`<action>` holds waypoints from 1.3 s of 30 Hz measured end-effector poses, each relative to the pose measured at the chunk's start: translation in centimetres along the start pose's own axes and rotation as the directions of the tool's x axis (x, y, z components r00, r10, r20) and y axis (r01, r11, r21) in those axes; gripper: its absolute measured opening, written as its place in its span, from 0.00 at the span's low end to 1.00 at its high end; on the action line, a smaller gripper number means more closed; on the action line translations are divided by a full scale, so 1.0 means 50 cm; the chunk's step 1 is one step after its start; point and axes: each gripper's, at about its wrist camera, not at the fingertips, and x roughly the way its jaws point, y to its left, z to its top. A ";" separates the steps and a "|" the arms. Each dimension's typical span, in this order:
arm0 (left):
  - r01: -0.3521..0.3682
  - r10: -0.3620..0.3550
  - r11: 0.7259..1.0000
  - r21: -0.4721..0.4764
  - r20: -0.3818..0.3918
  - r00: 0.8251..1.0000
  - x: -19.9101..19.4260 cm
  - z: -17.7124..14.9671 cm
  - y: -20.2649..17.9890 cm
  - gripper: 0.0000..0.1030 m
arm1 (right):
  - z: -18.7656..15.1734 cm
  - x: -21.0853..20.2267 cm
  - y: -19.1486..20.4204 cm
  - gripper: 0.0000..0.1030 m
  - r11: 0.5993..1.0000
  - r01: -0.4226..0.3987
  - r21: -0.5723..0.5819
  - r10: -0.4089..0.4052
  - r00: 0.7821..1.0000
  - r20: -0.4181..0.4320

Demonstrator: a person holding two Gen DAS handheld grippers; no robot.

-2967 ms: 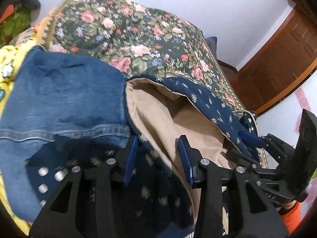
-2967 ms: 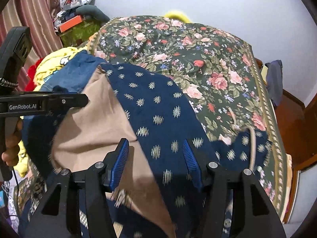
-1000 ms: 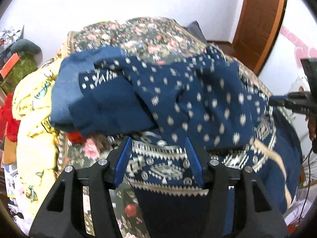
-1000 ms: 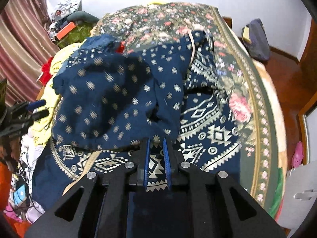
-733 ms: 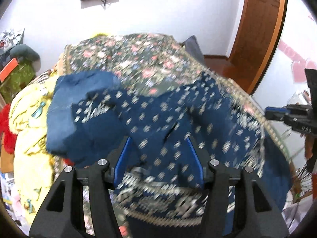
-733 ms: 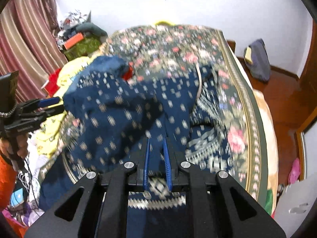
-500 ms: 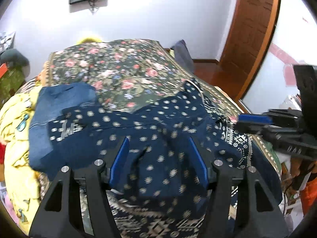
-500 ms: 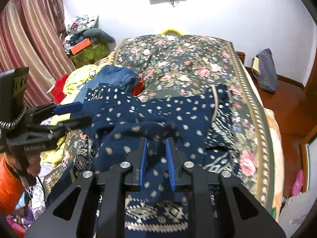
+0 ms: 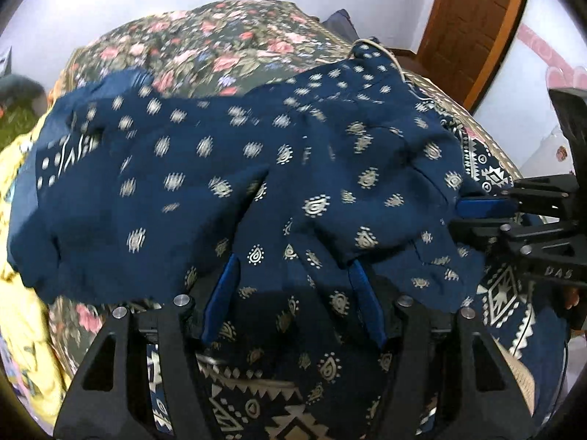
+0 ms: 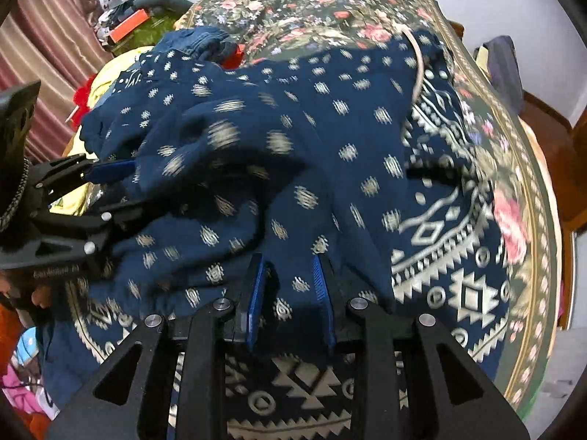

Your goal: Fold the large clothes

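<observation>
left wrist view:
garment: navy dress (image 9: 256, 168) with pale motifs lies bunched on the floral bedspread (image 9: 227, 44), its patterned hem at the near edge of the bed.
left gripper (image 9: 293, 289): jaws stand wide apart and have just been opening; dress cloth lies loose between and over the blue pads, not pinched.
right gripper (image 9: 473, 216): seen side-on at the right edge of the dress, blue pad against the cloth; grip not readable from here.
yellow clothes (image 9: 22, 322): left of the dress.
door (image 9: 473, 25): beyond the bed, right.

right wrist view:
garment: dress (image 10: 293, 168) heaped mid-bedspread (image 10: 330, 3), geometric border to the right.
right gripper (image 10: 290, 286): jaws part-open with a narrow gap, just been opening; a fold of dress sits between the pads, no visible pinch.
left gripper (image 10: 110, 187): at the left edge of the dress, cloth draped over its tips.
jeans (image 10: 194, 42): behind the dress, left.
</observation>
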 end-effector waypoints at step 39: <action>0.212 -0.150 0.750 -0.626 0.151 0.977 0.010 -0.091 0.396 0.95 | 0.112 -0.022 -0.205 0.68 0.961 0.018 0.277 -0.049 0.993 0.104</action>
